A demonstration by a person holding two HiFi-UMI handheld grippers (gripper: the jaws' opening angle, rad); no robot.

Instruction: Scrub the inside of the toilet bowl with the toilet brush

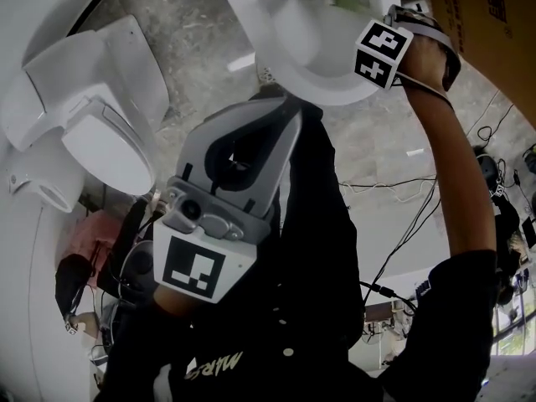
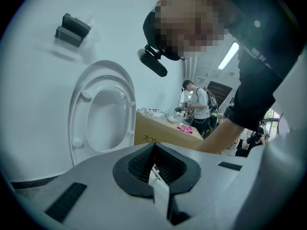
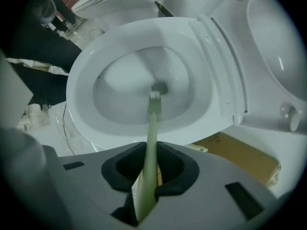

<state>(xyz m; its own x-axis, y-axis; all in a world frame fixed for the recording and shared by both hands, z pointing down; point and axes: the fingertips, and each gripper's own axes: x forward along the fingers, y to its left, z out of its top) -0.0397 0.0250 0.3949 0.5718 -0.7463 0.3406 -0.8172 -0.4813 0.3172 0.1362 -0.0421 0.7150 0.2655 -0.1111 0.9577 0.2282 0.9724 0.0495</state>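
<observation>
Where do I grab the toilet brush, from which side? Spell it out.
Grip the toilet brush by the top end of its handle, coming from above the toilet bowl along the shaft, as the right gripper does; the bristle head points down into the bowl.

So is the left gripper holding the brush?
No, the brush is clamped in the right gripper, its head down in the bowl, while the left gripper is shut on nothing.

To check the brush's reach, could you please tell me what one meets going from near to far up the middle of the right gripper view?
Right tool, shut on the toilet brush handle → brush head → drain opening → far rim of the toilet bowl → a second toilet.
</observation>
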